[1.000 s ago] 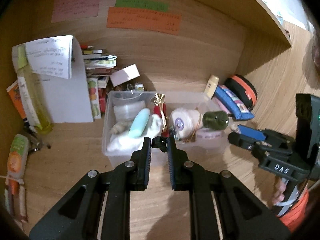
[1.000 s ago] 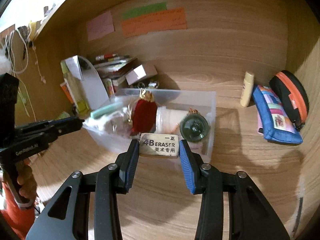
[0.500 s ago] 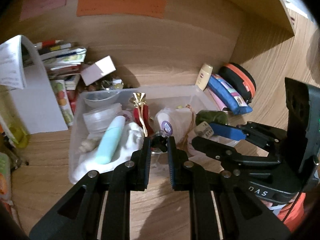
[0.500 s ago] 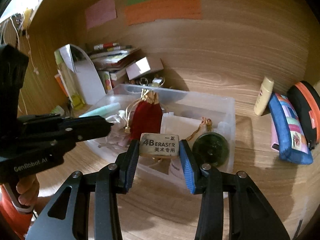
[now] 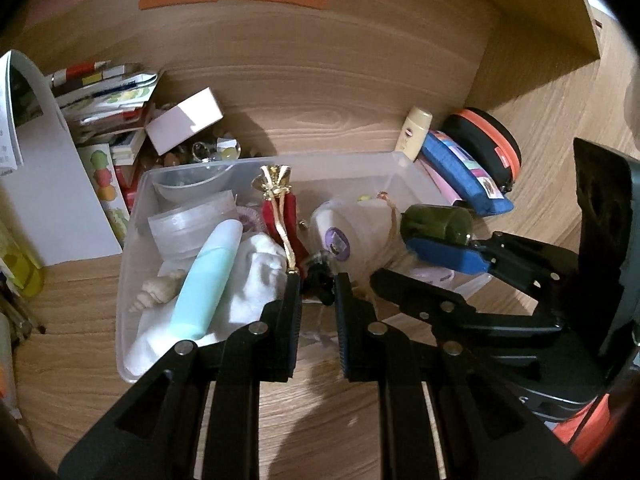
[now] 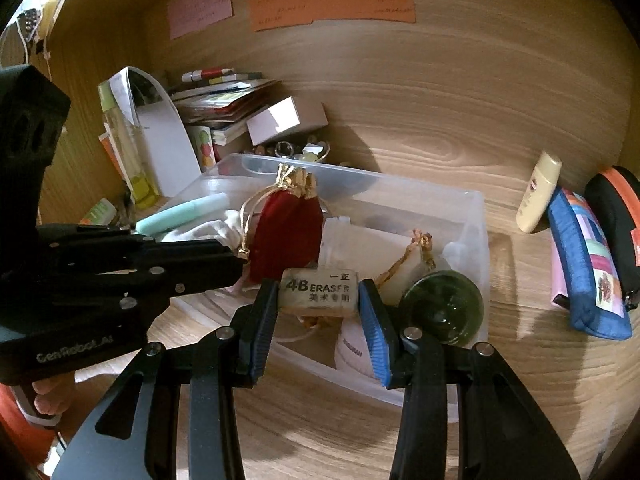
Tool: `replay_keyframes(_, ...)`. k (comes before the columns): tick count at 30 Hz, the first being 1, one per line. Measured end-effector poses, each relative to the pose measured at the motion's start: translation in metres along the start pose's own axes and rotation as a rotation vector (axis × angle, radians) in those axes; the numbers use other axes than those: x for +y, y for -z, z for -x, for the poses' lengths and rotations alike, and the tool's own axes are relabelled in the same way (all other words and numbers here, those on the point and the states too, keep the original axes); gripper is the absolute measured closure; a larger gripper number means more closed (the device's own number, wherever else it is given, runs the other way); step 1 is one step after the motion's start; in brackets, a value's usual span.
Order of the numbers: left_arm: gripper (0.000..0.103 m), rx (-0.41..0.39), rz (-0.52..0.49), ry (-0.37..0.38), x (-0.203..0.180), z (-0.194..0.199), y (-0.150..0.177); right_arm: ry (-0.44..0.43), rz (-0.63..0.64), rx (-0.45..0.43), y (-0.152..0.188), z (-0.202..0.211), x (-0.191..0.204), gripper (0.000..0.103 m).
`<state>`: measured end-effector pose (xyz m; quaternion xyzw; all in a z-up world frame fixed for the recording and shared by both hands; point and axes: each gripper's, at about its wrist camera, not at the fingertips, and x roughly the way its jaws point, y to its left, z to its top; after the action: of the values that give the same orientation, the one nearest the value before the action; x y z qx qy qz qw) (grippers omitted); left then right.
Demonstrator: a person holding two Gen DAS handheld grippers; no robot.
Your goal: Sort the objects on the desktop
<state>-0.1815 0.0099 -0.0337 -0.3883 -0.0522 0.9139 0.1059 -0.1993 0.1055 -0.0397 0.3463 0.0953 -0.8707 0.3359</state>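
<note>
A clear plastic bin (image 5: 336, 159) holds a mint tube (image 5: 208, 276), white cloth, a red pouch (image 6: 286, 224) with a gold top, a white pouch and a dark green jar (image 6: 442, 308). My left gripper (image 5: 318, 290) hangs over the bin's front edge, shut on a small black object (image 5: 320, 278); I cannot tell what it is. My right gripper (image 6: 319, 300) is shut on a grey 4B eraser (image 6: 318, 291) above the bin's right half, beside the jar. In the right wrist view the left gripper (image 6: 236, 266) reaches in from the left near the red pouch.
Behind the bin's left end stand a paper stack (image 5: 104, 92), a small white box (image 5: 184, 122), a white folder (image 5: 44, 196) and a yellow bottle (image 6: 120, 136). A cream tube (image 6: 538, 192), a blue pouch (image 6: 584, 264) and a black-orange case (image 6: 616, 216) lie right. Sticky notes hang on the back wall.
Both grippers have moved forward and down from in front of the bin to over it. The right gripper has come in close beside the left. Each still holds its object.
</note>
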Motion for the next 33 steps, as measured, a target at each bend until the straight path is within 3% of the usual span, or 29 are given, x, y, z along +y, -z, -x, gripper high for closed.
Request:
replay_keyframes(14, 0.087, -0.026, 0.008, 0.011, -0.002, 0.018, -0.002, 0.035, 0.033, -0.038, -0.003, 0.021, 0.009, 0.063)
replay_keyframes(24, 0.062, -0.096, 0.020, -0.035, -0.002, 0.052, 0.004, 0.079, 0.032, -0.101, 0.001, 0.056, 0.015, 0.044)
replay_keyframes(28, 0.042, -0.137, 0.023, -0.086, -0.003, 0.067, 0.011, 0.100, 0.023, -0.124, 0.004, 0.070, 0.015, 0.034)
replay_keyframes(33, 0.033, -0.181, 0.026, -0.174, -0.004, 0.086, 0.021, 0.136, 0.008, -0.158, 0.010, 0.089, 0.015, 0.027)
